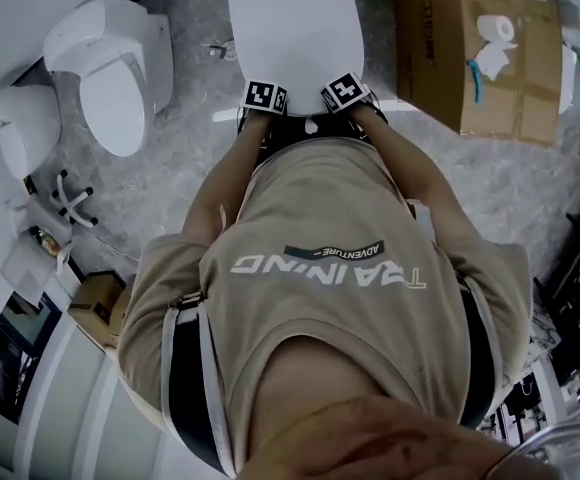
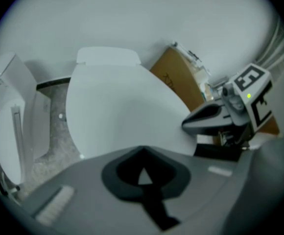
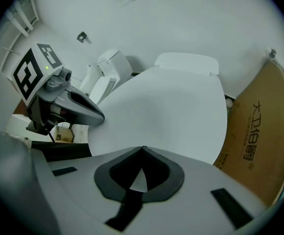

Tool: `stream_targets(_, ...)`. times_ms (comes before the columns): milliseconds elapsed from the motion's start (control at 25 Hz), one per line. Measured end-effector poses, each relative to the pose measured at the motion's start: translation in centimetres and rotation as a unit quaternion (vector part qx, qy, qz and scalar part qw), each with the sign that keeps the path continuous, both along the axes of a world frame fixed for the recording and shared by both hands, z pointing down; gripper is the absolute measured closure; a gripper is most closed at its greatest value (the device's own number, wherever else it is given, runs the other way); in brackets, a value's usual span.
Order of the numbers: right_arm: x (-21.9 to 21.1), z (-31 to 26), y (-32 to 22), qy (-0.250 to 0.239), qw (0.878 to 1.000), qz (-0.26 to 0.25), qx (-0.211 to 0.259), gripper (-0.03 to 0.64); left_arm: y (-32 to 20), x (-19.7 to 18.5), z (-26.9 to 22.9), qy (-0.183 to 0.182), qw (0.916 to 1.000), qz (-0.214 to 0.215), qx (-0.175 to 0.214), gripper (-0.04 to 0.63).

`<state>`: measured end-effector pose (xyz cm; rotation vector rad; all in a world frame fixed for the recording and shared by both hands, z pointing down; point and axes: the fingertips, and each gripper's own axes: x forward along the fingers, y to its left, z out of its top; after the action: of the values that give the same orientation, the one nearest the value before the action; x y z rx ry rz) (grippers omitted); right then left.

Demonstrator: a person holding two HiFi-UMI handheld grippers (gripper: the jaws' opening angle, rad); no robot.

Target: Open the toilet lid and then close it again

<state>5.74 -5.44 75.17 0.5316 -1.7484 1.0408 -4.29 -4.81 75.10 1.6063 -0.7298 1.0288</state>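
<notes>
The toilet lid (image 1: 292, 30) is being shown lowered flat over its bowl, a smooth, glossy white oval directly ahead of the person. Both tools are being held at the lid's near edge, probably so its rim can be lifted. The left gripper (image 2: 142, 150) and right gripper (image 3: 142, 149) are each being held clenched on nothing (only white lid shows behind the tips). Right of the lid a matte brown cardboard box (image 1: 475, 53) is being stored. Left of it, a second rounded toilet (image 1: 115, 73) is being displayed on speckled grey floor (image 1: 185, 168).
</notes>
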Motion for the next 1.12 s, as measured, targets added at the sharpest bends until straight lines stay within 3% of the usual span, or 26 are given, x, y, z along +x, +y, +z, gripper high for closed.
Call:
stream_targets(240, 0.6, 2.3, 1.6, 0.018, 0.998, 0.036, -0.051, 0.606, 1.2, -0.1, 2.3, -0.011, 0.9986, -0.044, -0.026, 0.592)
stream_targets(400, 0.9, 3.9, 2.6, 0.029, 0.997, 0.041, -0.062, 0.606, 2.0, -0.1, 4.0, -0.014, 0.9965, -0.067, -0.046, 0.592)
stream_targets(800, 1.2, 8.7, 4.3, 0.042, 0.990, 0.070, -0.114, 0.606, 3.9, 0.0, 8.5, -0.038, 0.9935, -0.076, -0.076, 0.592)
stream_targets(1120, 1.5, 13.0, 5.5, 0.070, 0.984, 0.110, -0.118, 0.606, 5.3, 0.1, 12.6, -0.049, 0.9863, -0.125, -0.097, 0.592)
